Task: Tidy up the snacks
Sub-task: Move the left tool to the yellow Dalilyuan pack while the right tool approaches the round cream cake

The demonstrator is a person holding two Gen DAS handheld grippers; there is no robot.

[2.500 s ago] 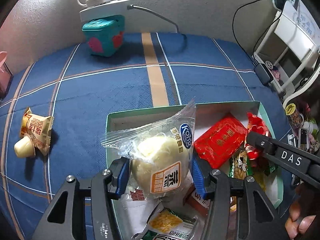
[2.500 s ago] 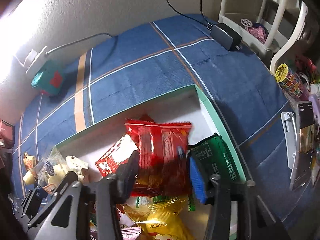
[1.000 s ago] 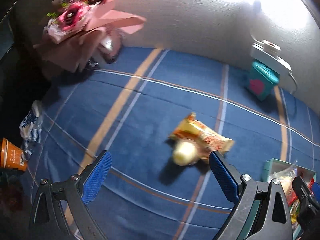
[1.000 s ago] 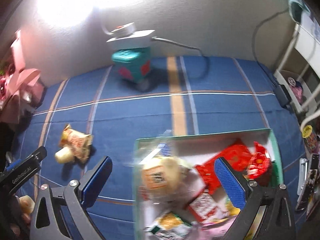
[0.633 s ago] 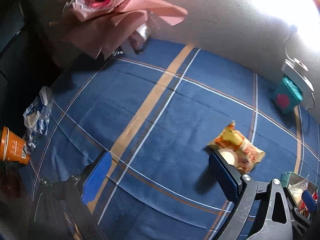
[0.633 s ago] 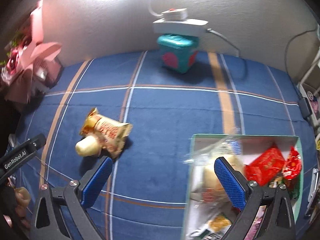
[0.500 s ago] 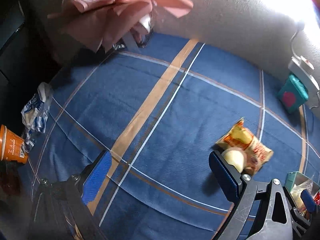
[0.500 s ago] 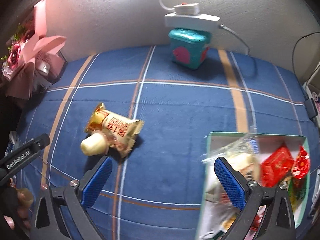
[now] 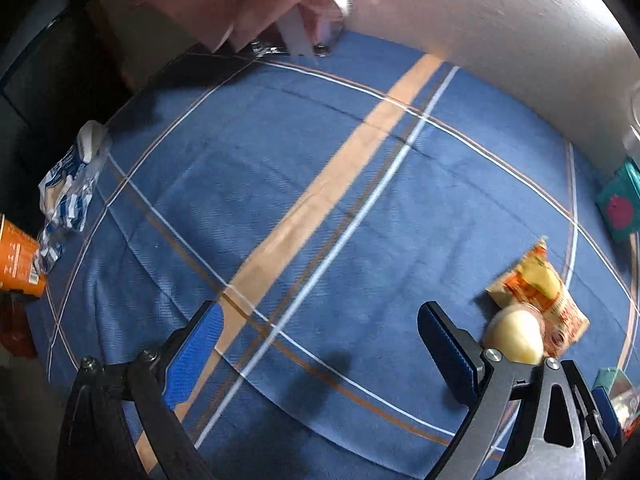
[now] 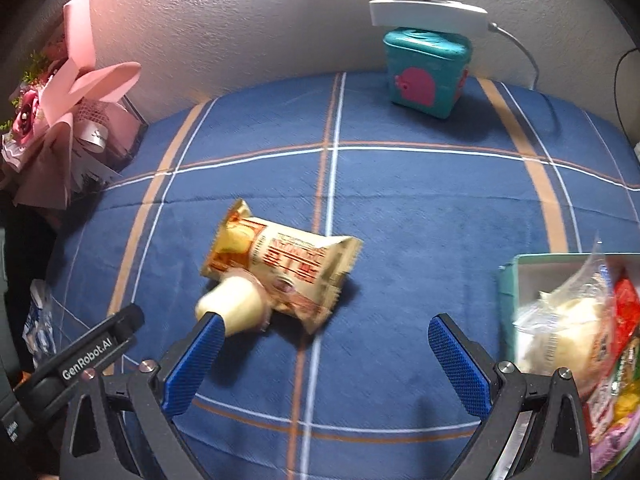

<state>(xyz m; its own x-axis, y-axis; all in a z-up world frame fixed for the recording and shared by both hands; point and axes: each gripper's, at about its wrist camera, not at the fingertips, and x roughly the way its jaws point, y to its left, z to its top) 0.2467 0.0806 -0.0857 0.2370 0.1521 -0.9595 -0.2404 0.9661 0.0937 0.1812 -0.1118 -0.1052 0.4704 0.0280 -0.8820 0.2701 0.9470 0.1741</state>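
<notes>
An orange-and-cream snack packet (image 10: 280,264) lies on the blue plaid cloth, with a pale jelly cup (image 10: 236,306) against its near left end. My right gripper (image 10: 326,360) hovers open just in front of them, empty. The green box (image 10: 508,276) at the right edge holds a bagged bun (image 10: 560,332) and several other snacks. In the left wrist view the packet (image 9: 538,294) and the cup (image 9: 514,338) sit to the right of my left gripper (image 9: 320,354), which is open and empty over bare cloth.
A teal tin (image 10: 426,72) with a white power strip (image 10: 424,10) on it stands by the back wall. A pink bouquet (image 10: 68,120) lies at the far left. An orange cup (image 9: 16,260) and a blue-white wrapper (image 9: 66,196) sit off the cloth's left edge.
Both grippers let go of their snacks in the box, opened, and swung left. The right one now faces the packet and cup; the left one drifted further left over bare cloth.
</notes>
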